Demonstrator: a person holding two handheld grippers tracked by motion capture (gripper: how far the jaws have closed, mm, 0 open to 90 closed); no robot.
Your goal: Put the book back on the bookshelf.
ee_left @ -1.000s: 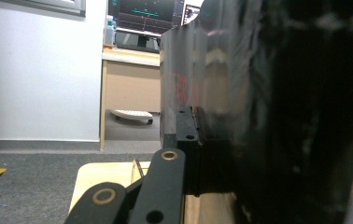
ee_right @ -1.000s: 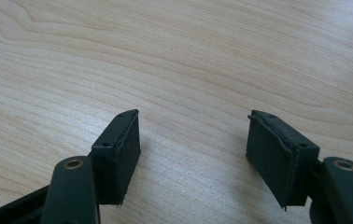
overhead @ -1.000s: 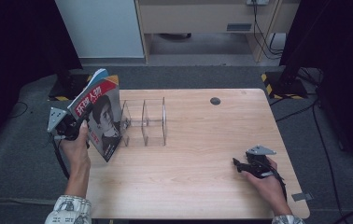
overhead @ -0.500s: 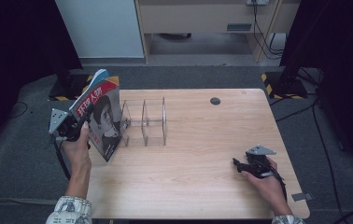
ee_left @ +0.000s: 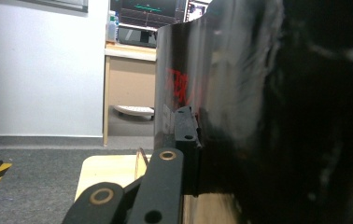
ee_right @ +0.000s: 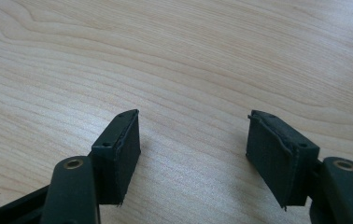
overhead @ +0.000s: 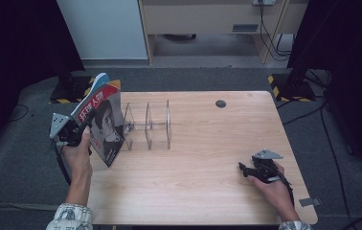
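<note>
The wooden table point(overhead: 208, 163) spans the centre of the high view, with grey carpet around it and a pale cabinet point(overhead: 105, 28) beyond its far edge at 12 o'clock. A clear acrylic divider rack point(overhead: 149, 125) stands on the table at about 10 o'clock from its centre, its compartments empty. Just beside the rack, at its 9 o'clock side, a magazine point(overhead: 103, 122) is held upright and tilted over the table's left edge, its lower corner near the tabletop; whether it touches the rack cannot be told. The left tool point(overhead: 76, 133) is clamped on the magazine's edge; in the left gripper view the dark glossy cover point(ee_left: 258, 112) lies against the near jaw. The right tool point(overhead: 246, 170) rests on the table at 4 o'clock, well apart from the rack, its jaws standing apart on bare wood point(ee_right: 188, 70). A small dark round grommet point(overhead: 220, 103) sits near the far edge at 1 o'clock. Compared with the earlier frames, both hands, the magazine and the rack keep their places.
</note>
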